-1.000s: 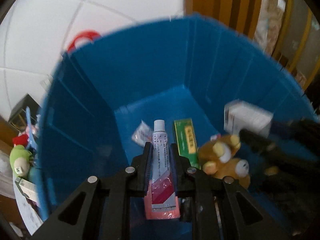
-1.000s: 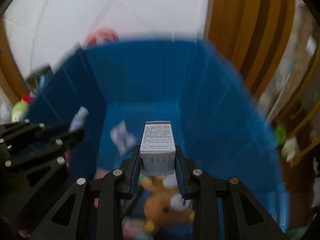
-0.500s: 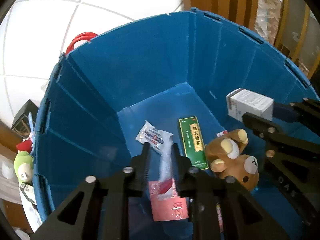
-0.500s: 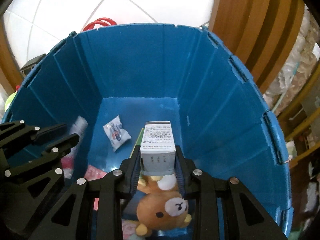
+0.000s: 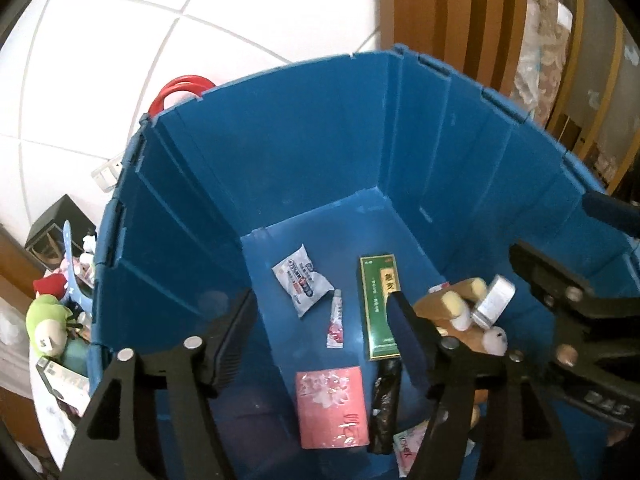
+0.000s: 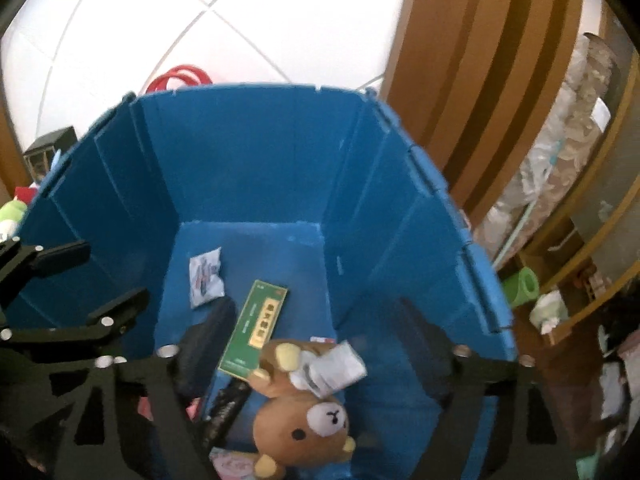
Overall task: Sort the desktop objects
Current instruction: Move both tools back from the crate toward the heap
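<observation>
Both grippers hang over a deep blue bin (image 5: 304, 152). My left gripper (image 5: 320, 340) has its jaws opening, nothing pressed between them. A small white-and-red tube (image 5: 336, 320) lies loose on the bin floor below it. My right gripper (image 6: 316, 344) is opening too, jaws wide. A white box (image 6: 332, 368) lies tilted on a brown plush bear (image 6: 304, 420) under it. On the floor also lie a green box (image 5: 378, 308), a white sachet (image 5: 302, 282), a pink envelope (image 5: 332, 406) and a black roll (image 5: 386, 404).
Red handles (image 5: 180, 88) show behind the bin's far wall. A green plush toy (image 5: 46, 324) and other clutter sit outside the bin on the left. Wooden furniture (image 6: 480, 80) and a green roll (image 6: 520, 286) stand to the right. White tiled floor lies beyond.
Both grippers went from shut to wide. The tube left the left jaws and dropped to the bin floor. The white box left the right jaws and landed on the bear.
</observation>
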Demonstrator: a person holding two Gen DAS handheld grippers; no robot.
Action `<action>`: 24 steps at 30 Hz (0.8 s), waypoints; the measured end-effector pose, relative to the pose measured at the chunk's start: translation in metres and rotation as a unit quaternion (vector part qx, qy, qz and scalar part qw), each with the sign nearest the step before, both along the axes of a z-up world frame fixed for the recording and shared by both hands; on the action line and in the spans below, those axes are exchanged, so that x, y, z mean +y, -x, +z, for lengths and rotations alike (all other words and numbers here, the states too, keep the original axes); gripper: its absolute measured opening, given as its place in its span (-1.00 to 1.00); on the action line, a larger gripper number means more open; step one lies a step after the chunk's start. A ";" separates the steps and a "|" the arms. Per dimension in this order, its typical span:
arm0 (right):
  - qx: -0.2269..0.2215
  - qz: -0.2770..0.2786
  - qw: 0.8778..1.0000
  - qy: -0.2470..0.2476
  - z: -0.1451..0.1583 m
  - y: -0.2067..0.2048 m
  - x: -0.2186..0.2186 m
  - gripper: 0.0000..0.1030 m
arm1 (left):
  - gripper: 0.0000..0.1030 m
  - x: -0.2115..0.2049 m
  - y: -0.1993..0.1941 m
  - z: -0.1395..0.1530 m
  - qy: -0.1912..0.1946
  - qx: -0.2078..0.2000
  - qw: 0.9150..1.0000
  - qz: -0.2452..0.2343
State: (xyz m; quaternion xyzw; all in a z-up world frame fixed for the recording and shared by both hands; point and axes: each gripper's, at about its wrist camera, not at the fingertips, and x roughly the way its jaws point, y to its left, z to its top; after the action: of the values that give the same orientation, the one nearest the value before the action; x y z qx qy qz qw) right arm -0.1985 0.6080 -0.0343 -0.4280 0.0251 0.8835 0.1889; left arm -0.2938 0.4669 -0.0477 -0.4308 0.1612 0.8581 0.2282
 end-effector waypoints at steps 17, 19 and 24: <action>0.128 0.054 0.990 0.031 0.071 -0.071 -0.050 1.00 | 0.61 -0.104 -0.078 0.087 -0.116 0.137 0.983 0.029; 0.140 0.067 0.987 0.040 0.070 -0.076 -0.064 1.00 | 0.61 -0.123 -0.084 0.090 -0.124 0.148 0.980 0.036; 0.160 0.095 0.981 0.057 0.067 -0.079 -0.108 1.00 | 0.61 -0.181 -0.091 0.088 -0.132 0.167 0.976 0.051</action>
State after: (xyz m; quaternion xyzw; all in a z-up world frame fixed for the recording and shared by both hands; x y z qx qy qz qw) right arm -0.1197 0.4996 0.0327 -0.2919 0.0644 0.9515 0.0725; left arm -0.2027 0.2854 0.0402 -0.2549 0.0600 0.9421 0.2094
